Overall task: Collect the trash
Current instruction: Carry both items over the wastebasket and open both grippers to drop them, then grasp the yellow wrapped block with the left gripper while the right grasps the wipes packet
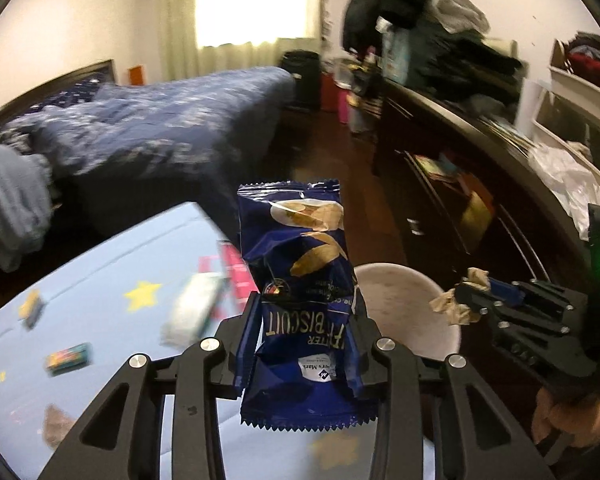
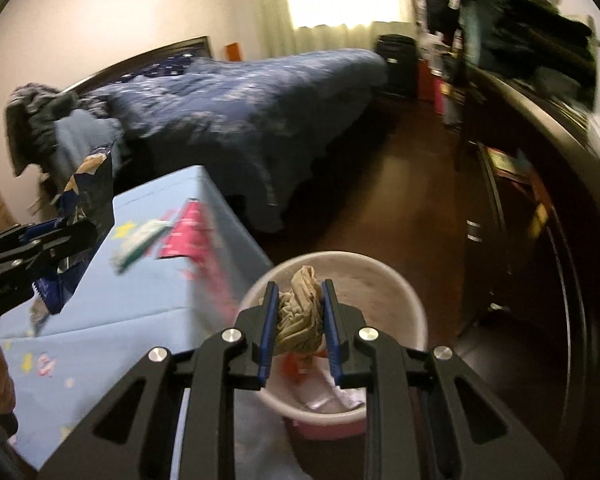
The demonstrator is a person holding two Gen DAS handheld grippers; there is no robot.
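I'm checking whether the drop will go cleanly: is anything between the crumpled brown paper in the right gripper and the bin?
Nothing visible is. The right gripper holds the crumpled brown paper directly over the bin, whose open mouth shows only trash already lying inside. The blue table stands beside it, not in the path.

Left gripper (image 1: 306,320) and right gripper (image 2: 299,312), both angled downward, fingers clamped.
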